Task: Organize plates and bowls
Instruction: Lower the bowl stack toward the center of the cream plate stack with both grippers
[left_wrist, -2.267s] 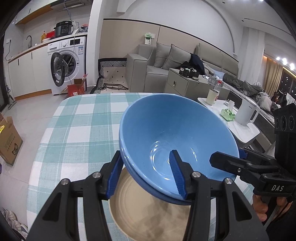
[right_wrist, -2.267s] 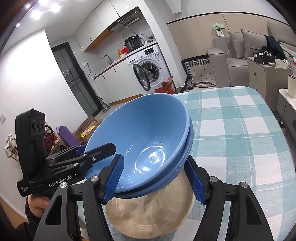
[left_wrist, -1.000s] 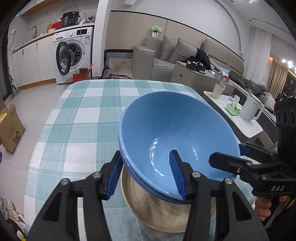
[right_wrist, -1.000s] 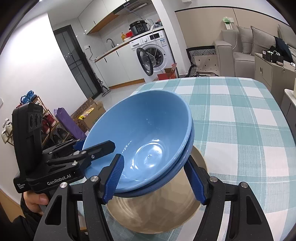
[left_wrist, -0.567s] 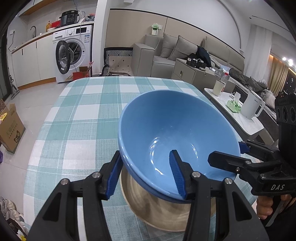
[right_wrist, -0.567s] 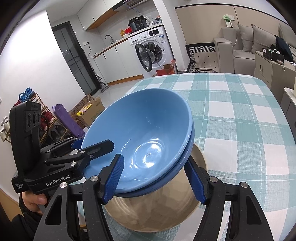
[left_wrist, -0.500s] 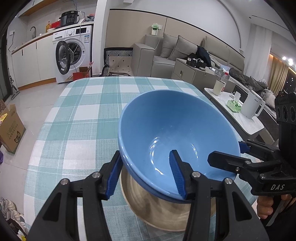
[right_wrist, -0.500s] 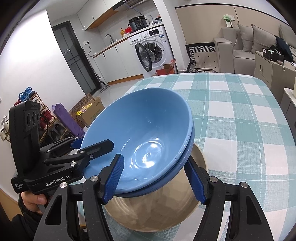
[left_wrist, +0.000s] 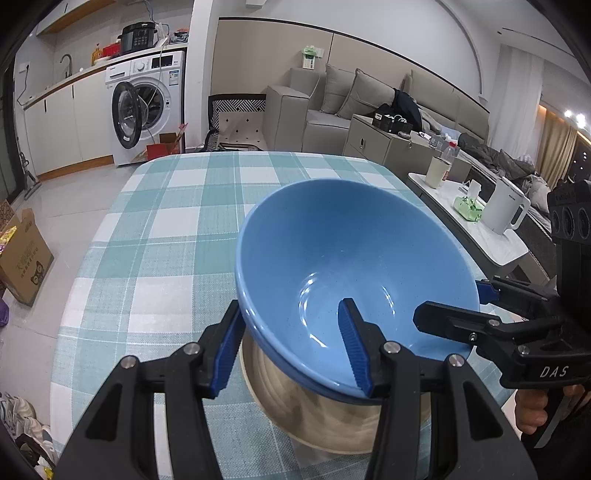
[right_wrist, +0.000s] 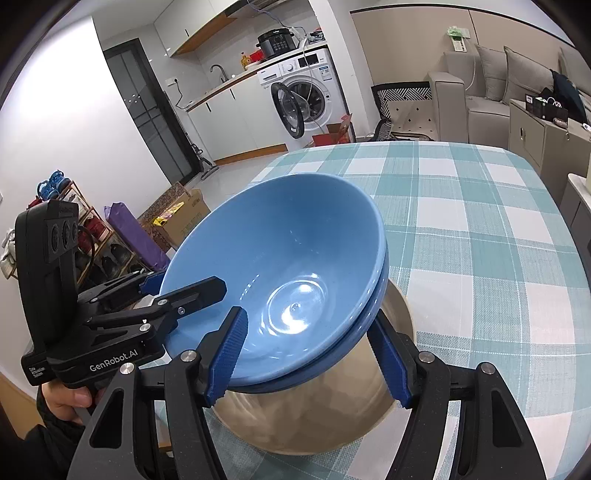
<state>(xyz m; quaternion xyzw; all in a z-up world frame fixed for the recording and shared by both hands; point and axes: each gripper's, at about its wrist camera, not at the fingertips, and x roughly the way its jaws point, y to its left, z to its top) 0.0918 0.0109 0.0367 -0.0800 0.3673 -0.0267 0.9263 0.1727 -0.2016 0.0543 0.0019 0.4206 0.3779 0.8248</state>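
Left wrist view: the left gripper (left_wrist: 293, 345) pinches the near wall of the two nested blue bowls (left_wrist: 354, 266), one pad outside, one inside, while the right gripper (right_wrist: 310, 356) clamps the opposite wall the same way, so both are shut on the stack. The bowls hang tilted just above the beige plate (right_wrist: 332, 421), which lies on the checked table (right_wrist: 480, 229); whether they touch it I cannot tell. To do this well, I judge both hands should level the stack, centre it over the plate, lower together, and release only once it sits flat.
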